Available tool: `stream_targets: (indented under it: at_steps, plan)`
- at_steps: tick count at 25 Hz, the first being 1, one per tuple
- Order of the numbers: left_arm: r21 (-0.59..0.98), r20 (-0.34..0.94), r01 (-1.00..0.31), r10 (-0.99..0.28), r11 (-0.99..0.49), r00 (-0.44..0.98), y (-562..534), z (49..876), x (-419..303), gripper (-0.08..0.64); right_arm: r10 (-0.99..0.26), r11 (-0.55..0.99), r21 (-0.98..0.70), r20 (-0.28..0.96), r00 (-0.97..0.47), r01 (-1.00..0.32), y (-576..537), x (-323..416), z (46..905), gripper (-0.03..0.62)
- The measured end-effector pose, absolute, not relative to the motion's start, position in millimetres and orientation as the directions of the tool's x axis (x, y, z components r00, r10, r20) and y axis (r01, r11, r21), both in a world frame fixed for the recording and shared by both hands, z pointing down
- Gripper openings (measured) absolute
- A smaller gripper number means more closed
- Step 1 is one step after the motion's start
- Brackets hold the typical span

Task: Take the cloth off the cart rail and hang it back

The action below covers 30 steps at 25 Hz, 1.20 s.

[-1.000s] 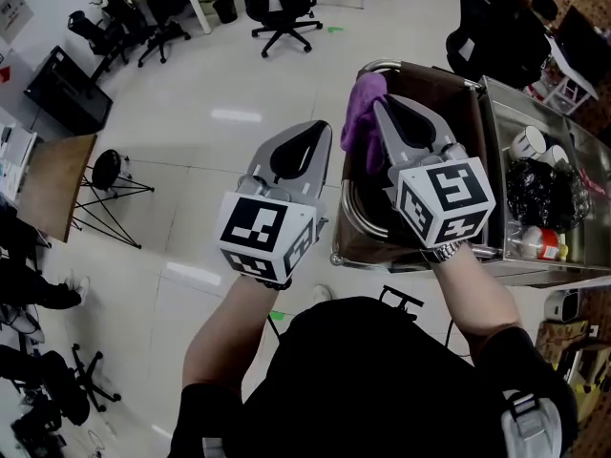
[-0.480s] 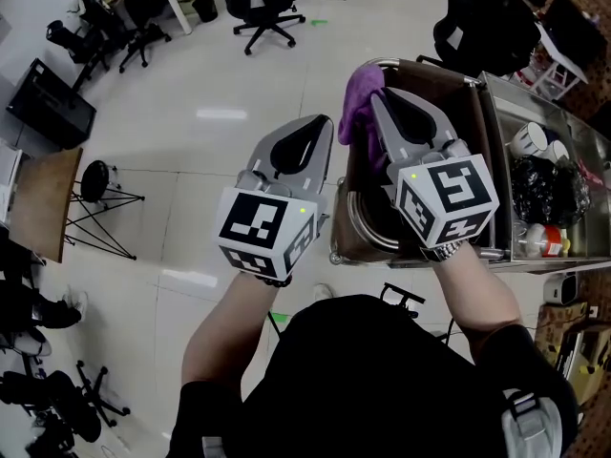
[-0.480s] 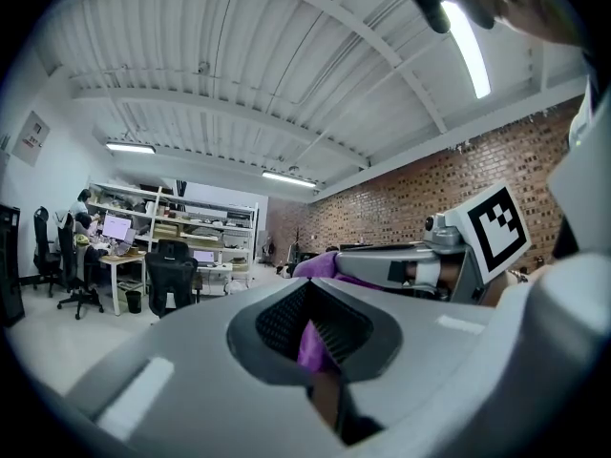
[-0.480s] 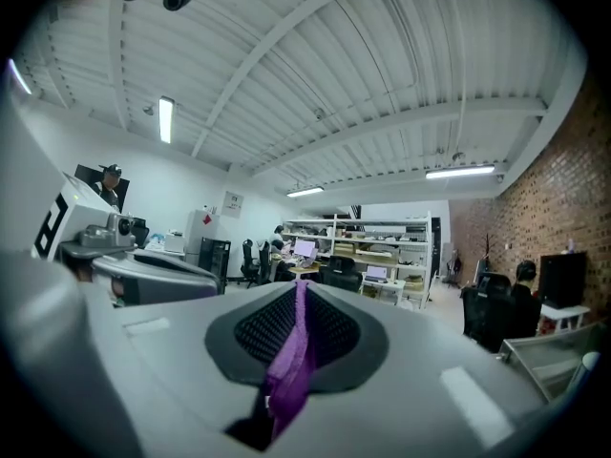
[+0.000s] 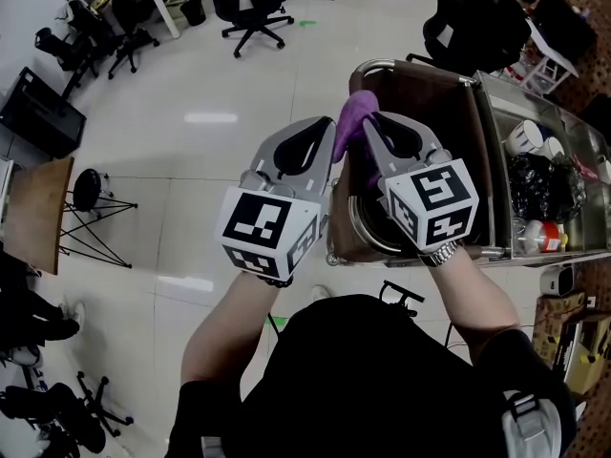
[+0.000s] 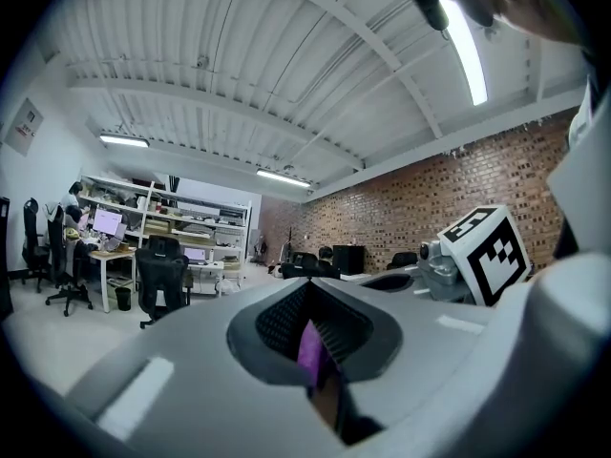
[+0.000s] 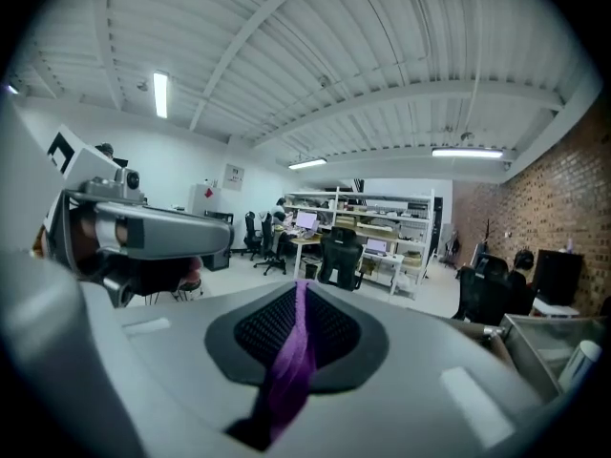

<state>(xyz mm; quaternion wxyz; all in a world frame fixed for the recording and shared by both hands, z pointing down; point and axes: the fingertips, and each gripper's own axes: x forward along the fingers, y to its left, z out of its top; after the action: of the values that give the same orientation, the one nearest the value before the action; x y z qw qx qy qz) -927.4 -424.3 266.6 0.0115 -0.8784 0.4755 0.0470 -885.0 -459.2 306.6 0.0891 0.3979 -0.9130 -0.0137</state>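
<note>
Since the earlier frames the right gripper [image 5: 370, 124] has swung left toward the left gripper [image 5: 325, 134]. The purple cloth [image 5: 353, 120], formerly bunched at the right gripper's outer side over the cart rail [image 5: 401, 63], now stands between the two gripper tips.

Setting: an open office with a pale, glossy floor [image 5: 220, 170], a ribbed white ceiling [image 7: 334, 65] and one brick wall [image 6: 420, 198].

One steel cart [image 5: 336, 246] stands at the right of the head view, its brown well nearest the person. Its side tray holds two white cups [image 5: 523, 139], one black bag [image 5: 549, 187] and one bottle [image 5: 535, 239]. At least three black office chairs [image 5: 250, 3] stand on the far floor. One stool [image 5: 86, 175] and one wooden table [image 5: 36, 213] stand at the left.

The two grippers, each bearing one marker cube [image 5: 267, 235], are held close side by side above the cart's near left corner. One cloth is present.

- **Right gripper:** the jaws are closed onto the cloth, and a purple fold fills the whole gap in the right gripper view.
- **Left gripper:** the jaws are nearly together, pinching a thin strip of the same cloth.

Whether the cloth touches the rail cannot be told.
</note>
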Motion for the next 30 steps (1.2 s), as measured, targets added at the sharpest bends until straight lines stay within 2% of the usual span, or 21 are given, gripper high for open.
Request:
stream_targets:
  at_steps: [5,9,24,30]
  plan:
    - [0.031,-0.088,-0.828,-0.827,-0.560,0.556,-429.0,272.5,-923.3,0.002,-0.695,0.710,0.097,0.249,-0.674,-0.697,-457.8,-889.4,336.9,0.042]
    - [0.037,-0.081,-0.823,-0.822,-0.567,0.563,-431.0,275.6,-916.1,0.002,-0.660,0.741,0.080,0.271,-0.701,-0.667,-453.3,-891.0,345.0,0.095]
    - [0.024,-0.084,-0.841,-0.840,-0.540,0.537,-410.5,272.8,-874.9,0.002,-0.655,0.754,0.077,0.160,-0.738,-0.652,-423.9,-848.0,310.1,0.091]
    - [0.003,-0.083,-0.859,-0.856,-0.512,0.510,-388.8,268.7,-844.0,0.002,-0.644,0.765,0.090,0.091,-0.760,-0.638,-397.6,-815.4,288.8,0.058]
